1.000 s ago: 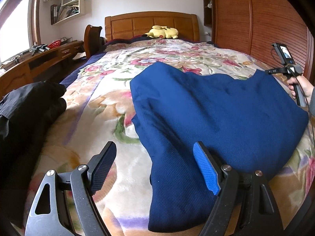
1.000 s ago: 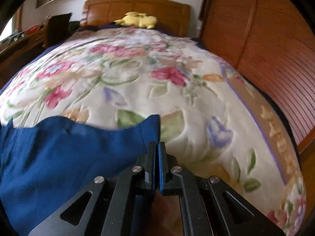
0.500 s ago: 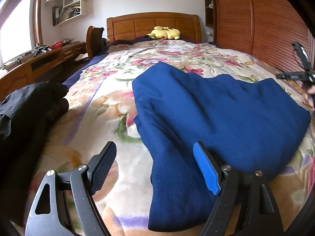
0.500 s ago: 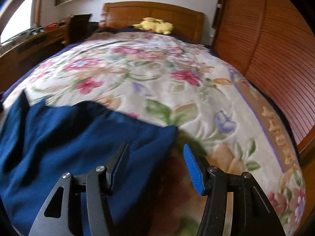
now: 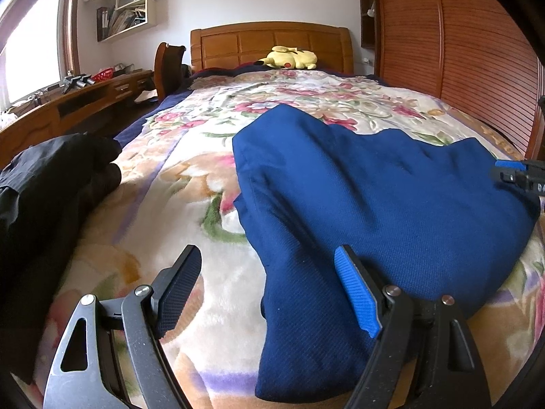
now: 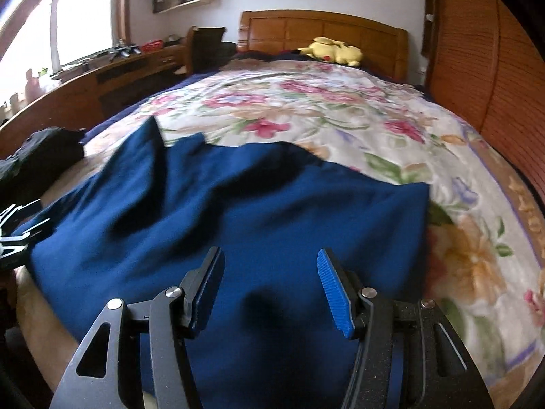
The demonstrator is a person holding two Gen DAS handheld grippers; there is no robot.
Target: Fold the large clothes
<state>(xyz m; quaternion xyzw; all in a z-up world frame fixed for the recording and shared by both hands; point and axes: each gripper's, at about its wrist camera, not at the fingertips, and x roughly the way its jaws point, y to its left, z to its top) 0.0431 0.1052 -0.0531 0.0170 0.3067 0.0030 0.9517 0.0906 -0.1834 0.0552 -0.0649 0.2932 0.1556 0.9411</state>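
Above the blue garment (image 5: pixel 374 197), left gripper (image 5: pixel 269 289) and right gripper (image 6: pixel 269 289), jaws wide apart, empty.

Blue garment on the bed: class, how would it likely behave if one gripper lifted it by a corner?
The blue garment would probably droop limply, since it already lies rumpled. Its knit-looking weave suggests it shouldn't slip easily.

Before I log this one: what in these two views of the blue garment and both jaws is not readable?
- Blue garment: its near hem is hidden behind the left gripper in the left wrist view; the right wrist view is motion-blurred, so folds are unclear.
- Right gripper: cut off by the right edge in the left wrist view.
- Black clothing: cut off at the left edge; type unreadable.
- Shelf items: too small to identify.
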